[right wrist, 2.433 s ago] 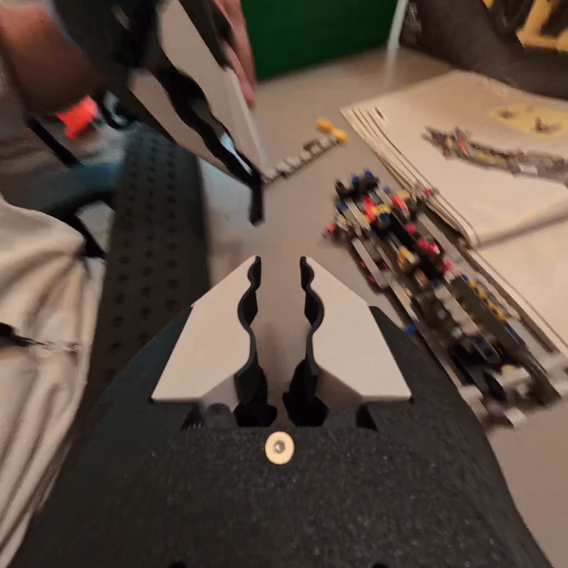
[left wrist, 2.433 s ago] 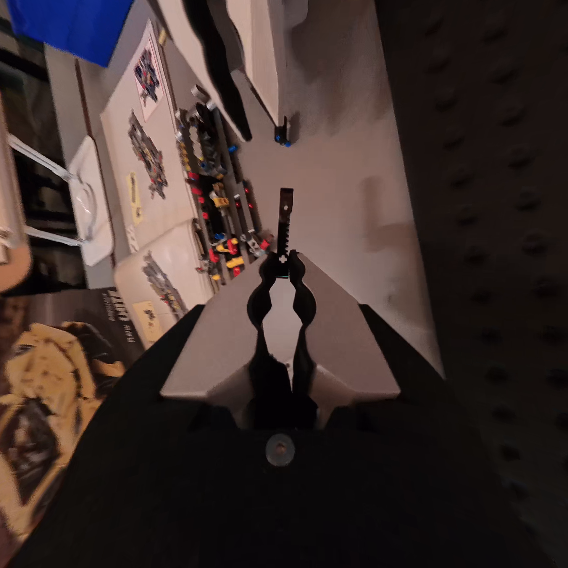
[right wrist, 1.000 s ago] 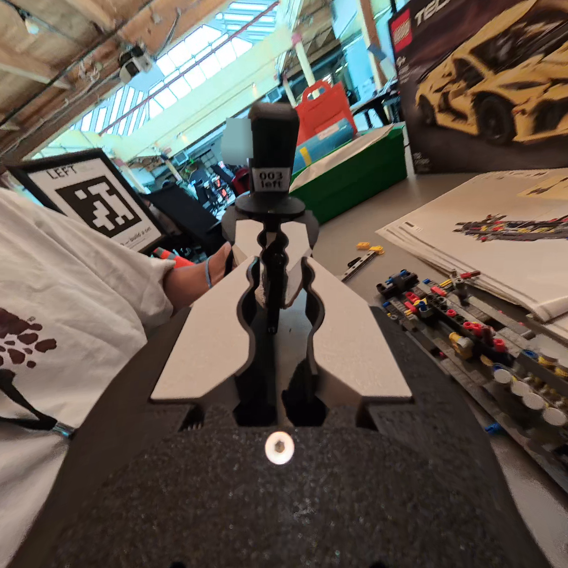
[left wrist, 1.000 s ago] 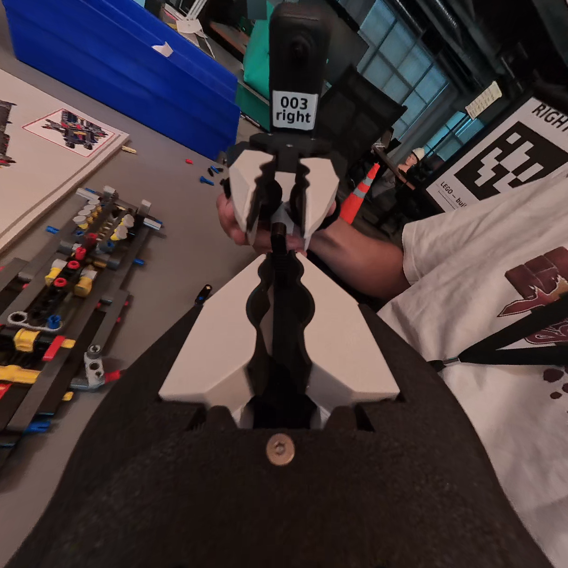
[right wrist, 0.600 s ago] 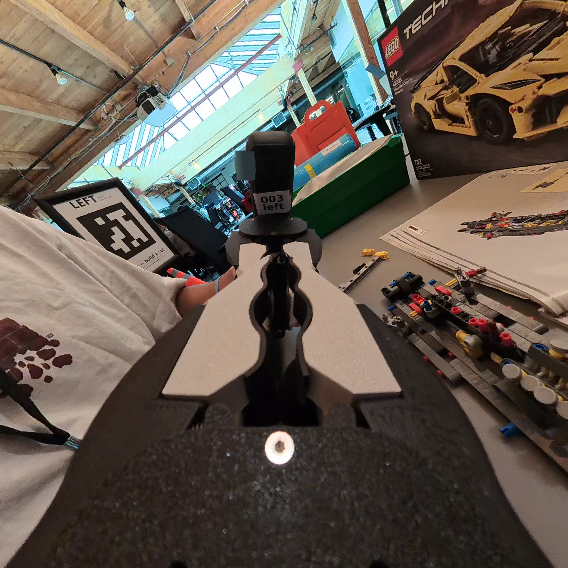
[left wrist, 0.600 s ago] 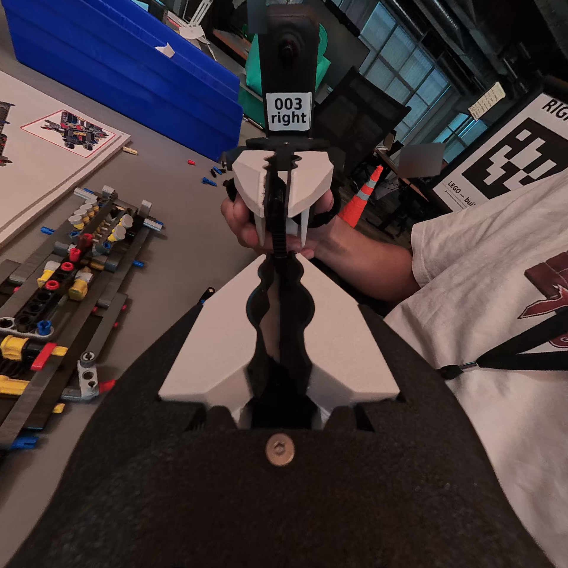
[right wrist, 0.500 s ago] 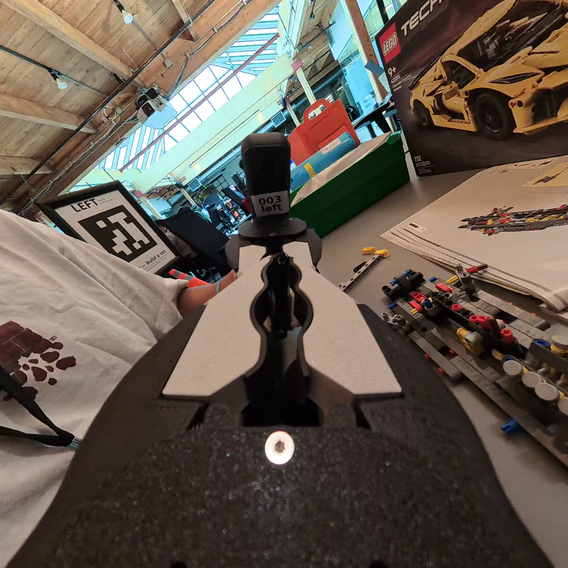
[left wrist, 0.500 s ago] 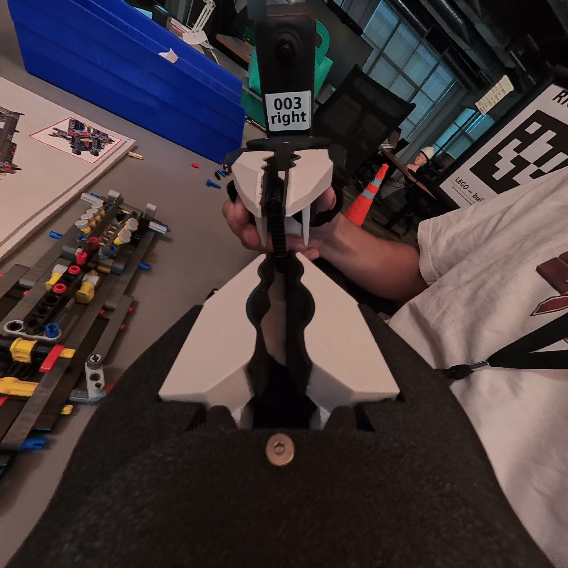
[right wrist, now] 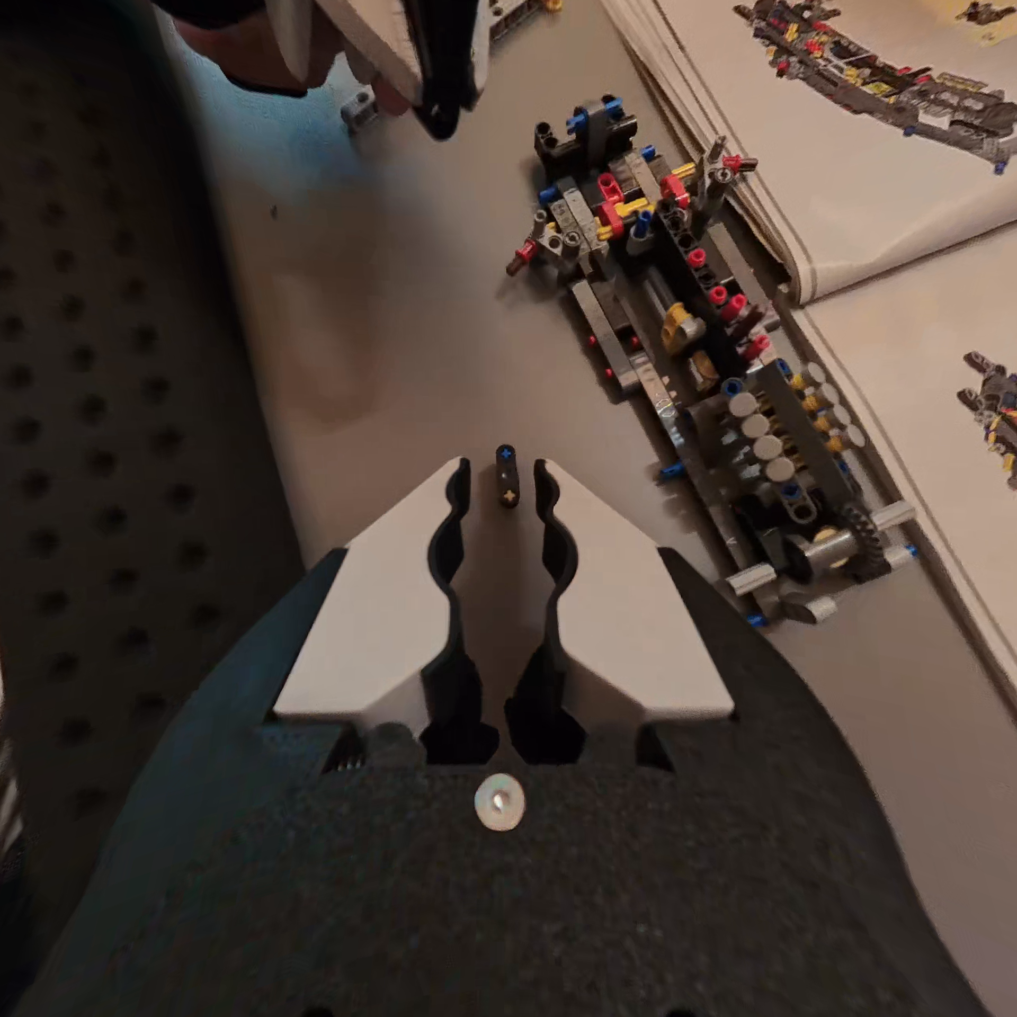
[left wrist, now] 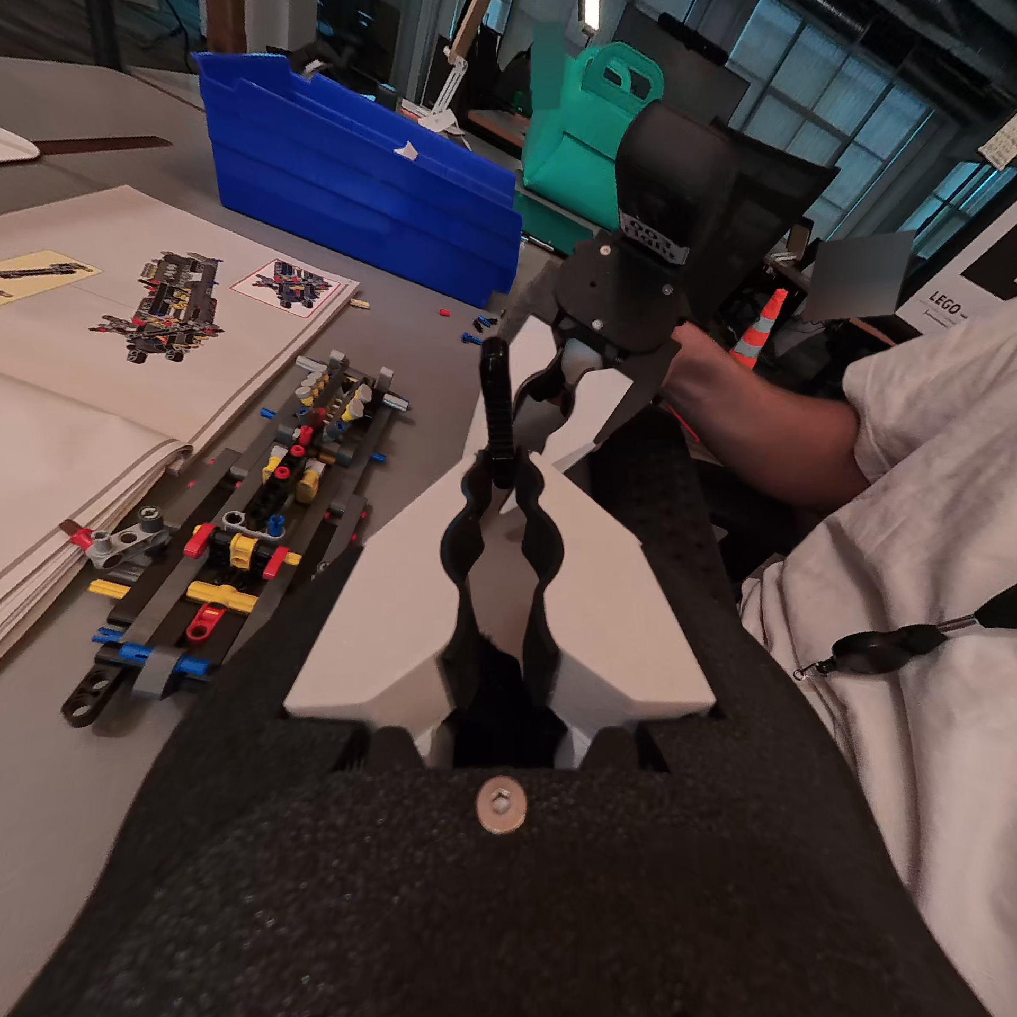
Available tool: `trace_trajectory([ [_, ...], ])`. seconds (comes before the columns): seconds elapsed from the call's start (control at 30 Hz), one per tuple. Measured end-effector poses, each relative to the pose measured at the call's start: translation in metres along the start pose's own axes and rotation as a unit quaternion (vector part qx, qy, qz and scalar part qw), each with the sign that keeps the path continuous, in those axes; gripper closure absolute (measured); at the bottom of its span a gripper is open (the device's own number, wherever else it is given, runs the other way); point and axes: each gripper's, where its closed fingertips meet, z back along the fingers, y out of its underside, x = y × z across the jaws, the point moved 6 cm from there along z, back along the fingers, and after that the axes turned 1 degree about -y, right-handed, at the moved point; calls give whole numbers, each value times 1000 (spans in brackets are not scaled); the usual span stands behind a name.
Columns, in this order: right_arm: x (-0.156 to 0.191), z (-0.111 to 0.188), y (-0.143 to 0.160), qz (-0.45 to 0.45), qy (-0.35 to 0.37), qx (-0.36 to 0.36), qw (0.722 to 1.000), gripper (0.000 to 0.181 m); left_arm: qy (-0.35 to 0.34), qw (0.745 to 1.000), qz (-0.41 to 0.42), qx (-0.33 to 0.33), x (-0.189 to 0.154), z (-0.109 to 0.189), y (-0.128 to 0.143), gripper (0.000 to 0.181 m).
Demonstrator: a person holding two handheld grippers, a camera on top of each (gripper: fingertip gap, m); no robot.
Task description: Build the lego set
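Grey worktop (left wrist: 429,341) fills both my views, with an open instruction booklet (left wrist: 110,352) beside the long lego chassis (left wrist: 264,512). My left hand-held gripper (left wrist: 502,468) pinches a black ribbed lego piece (left wrist: 497,407) at its lower end, the piece pointing up and away. My right hand-held gripper (right wrist: 502,468) hangs spread over the worktop, a small black pin piece (right wrist: 507,476) lying between its tips, untouched. Behind the booklet stands a blue bin (left wrist: 352,181).

The long multicoloured brick chassis (left wrist: 258,512) lay on the grey surface (left wrist: 424,341), right beside the open paper instruction booklet (left wrist: 137,352), blue plastic bin (left wrist: 357,181) behind.
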Motion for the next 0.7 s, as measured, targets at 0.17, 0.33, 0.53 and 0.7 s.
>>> trace_trajectory([
  [0.17,-4,-15,0,14,-21,41,999,172,11,1000,8,-1,-2,-1,1,174],
  [0.33,-12,5,-33,-34,-54,-125,990,174,37,998,29,-53,-4,5,-8,174],
  [0.53,6,40,-96,-142,-128,-403,895,174,112,974,62,-188,-11,28,-34,174],
  [0.7,11,27,-103,-162,-148,-419,881,175,126,965,69,-220,-13,30,-38,175],
])
